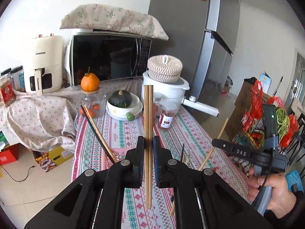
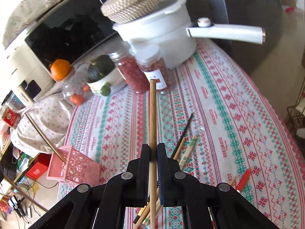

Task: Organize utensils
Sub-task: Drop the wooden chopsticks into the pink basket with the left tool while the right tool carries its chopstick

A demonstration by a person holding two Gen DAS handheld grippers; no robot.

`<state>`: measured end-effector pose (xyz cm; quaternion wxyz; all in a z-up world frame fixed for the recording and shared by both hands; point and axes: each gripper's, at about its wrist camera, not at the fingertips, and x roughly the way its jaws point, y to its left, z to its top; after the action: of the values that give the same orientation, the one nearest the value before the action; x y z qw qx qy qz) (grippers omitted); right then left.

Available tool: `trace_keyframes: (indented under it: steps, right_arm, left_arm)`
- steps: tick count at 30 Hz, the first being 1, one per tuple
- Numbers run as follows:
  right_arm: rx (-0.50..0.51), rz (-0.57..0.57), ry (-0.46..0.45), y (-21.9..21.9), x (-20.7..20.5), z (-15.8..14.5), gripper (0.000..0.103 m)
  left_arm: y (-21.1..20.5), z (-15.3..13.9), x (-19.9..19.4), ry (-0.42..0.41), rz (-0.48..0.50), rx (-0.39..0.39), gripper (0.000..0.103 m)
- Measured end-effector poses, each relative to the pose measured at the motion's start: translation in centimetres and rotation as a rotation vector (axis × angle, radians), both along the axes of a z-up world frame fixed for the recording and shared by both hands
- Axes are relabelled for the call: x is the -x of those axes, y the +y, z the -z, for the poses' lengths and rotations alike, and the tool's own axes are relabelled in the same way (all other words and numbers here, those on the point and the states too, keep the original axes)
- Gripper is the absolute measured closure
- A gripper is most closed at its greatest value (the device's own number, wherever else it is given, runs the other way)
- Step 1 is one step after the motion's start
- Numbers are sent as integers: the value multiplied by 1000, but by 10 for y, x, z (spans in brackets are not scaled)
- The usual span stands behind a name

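My left gripper [image 1: 148, 143] is shut on a pair of wooden chopsticks [image 1: 148, 114], held upright above the patterned tablecloth [image 1: 124, 131]. My right gripper [image 2: 153, 150] is shut on a single wooden chopstick [image 2: 153, 110] that points up; this gripper also shows at the right of the left wrist view [image 1: 228, 148]. A pink lattice holder [image 2: 76, 168] stands at the table's left edge with two chopsticks [image 1: 97, 131] leaning out of it. Several loose chopsticks [image 2: 185, 145] and a red-handled utensil [image 2: 243, 178] lie on the cloth.
At the back stand a white pot [image 2: 167, 38] with a woven lid, two jars of red food [image 2: 152, 68], a bowl with a green squash [image 1: 122, 103], a jar with an orange on top [image 1: 90, 84], a microwave [image 1: 110, 57] and an air fryer [image 1: 44, 64]. A grey fridge [image 1: 209, 38] is on the right.
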<state>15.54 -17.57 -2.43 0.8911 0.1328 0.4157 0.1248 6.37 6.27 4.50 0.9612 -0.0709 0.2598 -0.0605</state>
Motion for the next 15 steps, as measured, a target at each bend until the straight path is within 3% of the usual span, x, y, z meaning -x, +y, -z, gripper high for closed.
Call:
trace_keyframes:
  steps: [4,8,15]
  right_arm:
    - [25,-47,-110,12,24,-22,97]
    - [34,-93,-196,22,37,-43,97]
    - [-3,-144,-242,35,48,-62,97]
  left_arm:
    - [7,-15,11,-102,-53,-7,94]
    - [17,-22,13,-153,-106,-7,94]
    - [32,-17,5,-304,-226,-65,94]
